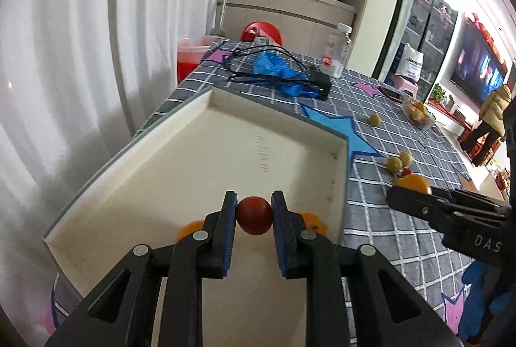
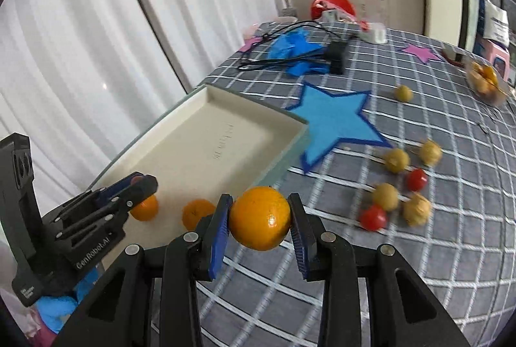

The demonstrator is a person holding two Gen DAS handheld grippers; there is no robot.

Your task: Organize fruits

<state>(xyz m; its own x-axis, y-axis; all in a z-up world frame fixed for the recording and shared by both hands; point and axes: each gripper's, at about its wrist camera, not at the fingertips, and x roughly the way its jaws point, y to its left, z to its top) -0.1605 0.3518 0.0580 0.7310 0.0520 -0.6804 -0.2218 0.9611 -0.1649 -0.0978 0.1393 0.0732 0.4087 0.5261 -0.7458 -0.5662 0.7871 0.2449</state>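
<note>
item, carry stage: our left gripper (image 1: pixel 254 211) clamps a cherry tomato (image 1: pixel 254 215) over the cream tray (image 2: pixel 292 137), our right gripper (image 2: pixel 260 219) clamps an orange (image 2: pixel 260 218) beside its rim; next, we judge, release both inside.

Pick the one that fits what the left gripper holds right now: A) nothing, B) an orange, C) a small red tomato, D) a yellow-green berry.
C: the left gripper is shut on a small red tomato over the white tray; the right gripper carries the orange.

"GenRobot.AI" on left tool (image 2: pixel 142 185) body; "DAS" on right tool (image 1: pixel 395 195) body.
</note>
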